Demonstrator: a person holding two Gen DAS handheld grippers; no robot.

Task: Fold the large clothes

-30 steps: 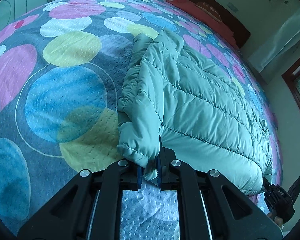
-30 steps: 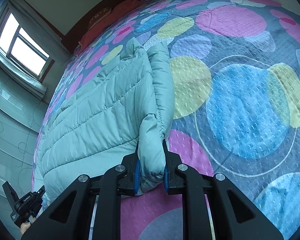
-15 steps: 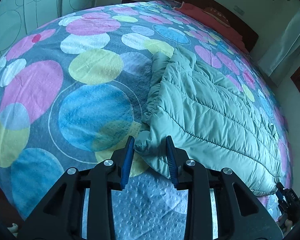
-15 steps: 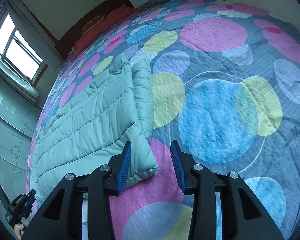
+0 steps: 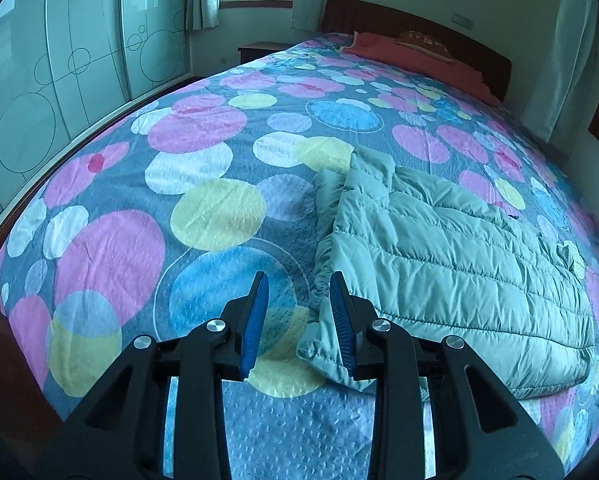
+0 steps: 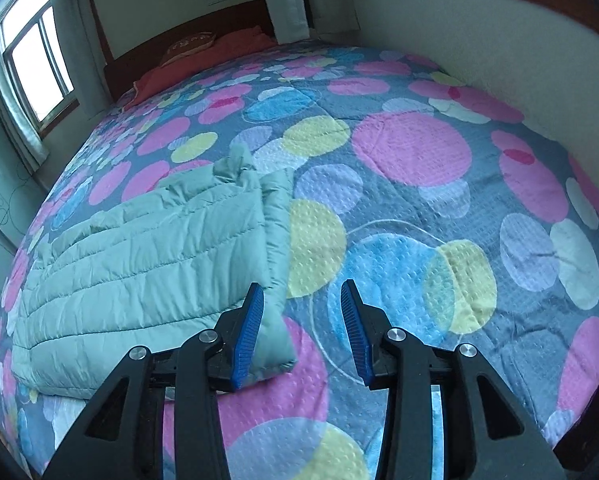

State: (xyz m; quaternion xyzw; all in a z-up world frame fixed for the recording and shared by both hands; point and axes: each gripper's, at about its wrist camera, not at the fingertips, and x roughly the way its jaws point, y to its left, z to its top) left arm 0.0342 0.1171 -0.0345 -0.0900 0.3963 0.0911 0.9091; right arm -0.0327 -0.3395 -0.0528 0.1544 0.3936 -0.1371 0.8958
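— Pale green quilted nylon, puffy, stitched in long parallel channels: is that the jacket (image 5: pixel 451 264)?

— Yes. One padded jacket (image 6: pixel 139 264), folded into a rough rectangle and lying flat on the bedspread (image 5: pixel 203 216), near the foot of the bed. Surface slightly glossy, wrinkled between the seams.

— Long axis?

— It runs from the foot of the bed toward the headboard (image 5: pixel 419 24). The narrow gathered end, with a small peak of fabric, points at the headboard; the broad end faces the cameras. A folded strip, likely a sleeve, lies along one long edge, seen on the jacket's left in the left wrist view and on its right in the right wrist view.

— Bedspread?

— Dimpled, waffle-like cotton, grey-blue ground, printed with overlapping pink, blue, yellow and white circles. A red pillow (image 6: pixel 203 64) sits at the far end against dark wood.

— Left gripper (image 5: pixel 299 320)?

— Black plastic arms, blue ribbed pads. Jaws apart, holding nothing; the jacket's near corner shows between and below the right-hand pad, not pinched.

— Right gripper (image 6: pixel 303 328)?

— Same build. Jaws apart, empty; the other near corner lies just behind its left-hand pad, with bare bedspread showing through the gap.

— Other items?

— Frosted sliding doors (image 5: pixel 59 80) with circle line-work, curtains, and a bright window (image 6: pixel 35 68).
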